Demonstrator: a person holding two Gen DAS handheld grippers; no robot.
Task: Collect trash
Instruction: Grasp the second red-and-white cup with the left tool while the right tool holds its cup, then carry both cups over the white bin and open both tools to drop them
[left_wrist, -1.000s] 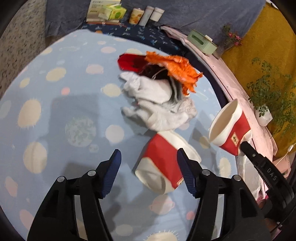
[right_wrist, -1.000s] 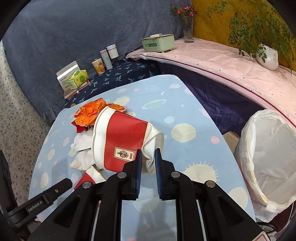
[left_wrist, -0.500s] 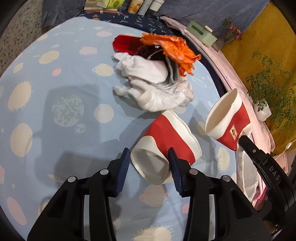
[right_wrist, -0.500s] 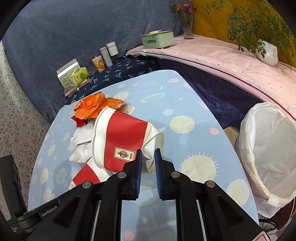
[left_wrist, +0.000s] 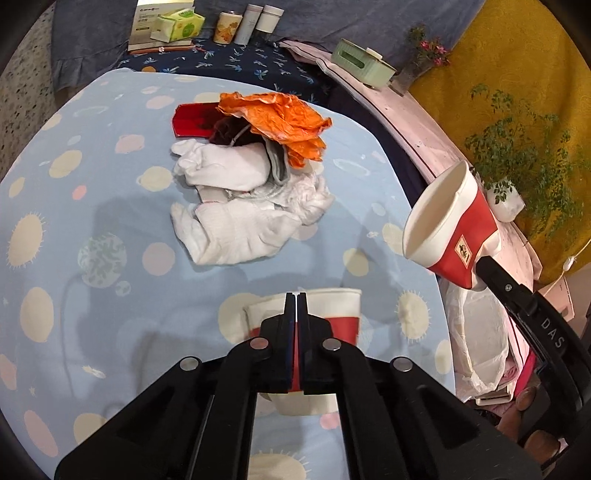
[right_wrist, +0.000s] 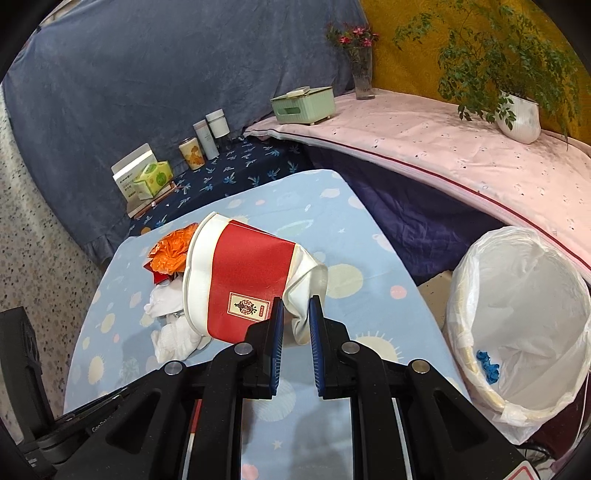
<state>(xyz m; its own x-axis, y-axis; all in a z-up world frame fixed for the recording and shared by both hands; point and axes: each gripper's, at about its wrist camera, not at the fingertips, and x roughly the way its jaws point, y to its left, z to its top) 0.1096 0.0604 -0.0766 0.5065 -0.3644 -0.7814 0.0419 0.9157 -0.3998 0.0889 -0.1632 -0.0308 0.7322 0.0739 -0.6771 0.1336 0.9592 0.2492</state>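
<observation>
My left gripper (left_wrist: 296, 299) is shut on the wall of a flattened red and white paper cup (left_wrist: 332, 314) low over the blue spotted tablecloth (left_wrist: 92, 206). My right gripper (right_wrist: 295, 310) is shut on the crushed base of a second red and white paper cup (right_wrist: 243, 280), held above the table; that cup also shows in the left wrist view (left_wrist: 450, 229). A pile of trash lies on the cloth: white crumpled tissues (left_wrist: 236, 225), orange paper (left_wrist: 280, 122) and a red wrapper (left_wrist: 192, 122). A white-lined trash bin (right_wrist: 517, 325) stands right of the table.
Cans, a tissue pack and a box (right_wrist: 144, 177) stand on the dark blue ledge behind the table. A green tissue box (right_wrist: 303, 105), a flower vase (right_wrist: 362, 74) and a potted plant (right_wrist: 517, 114) sit on the pink-covered shelf.
My left gripper closed from open onto the lying cup and flattened it. My right gripper kept its cup and shifted slightly toward the bin side.
</observation>
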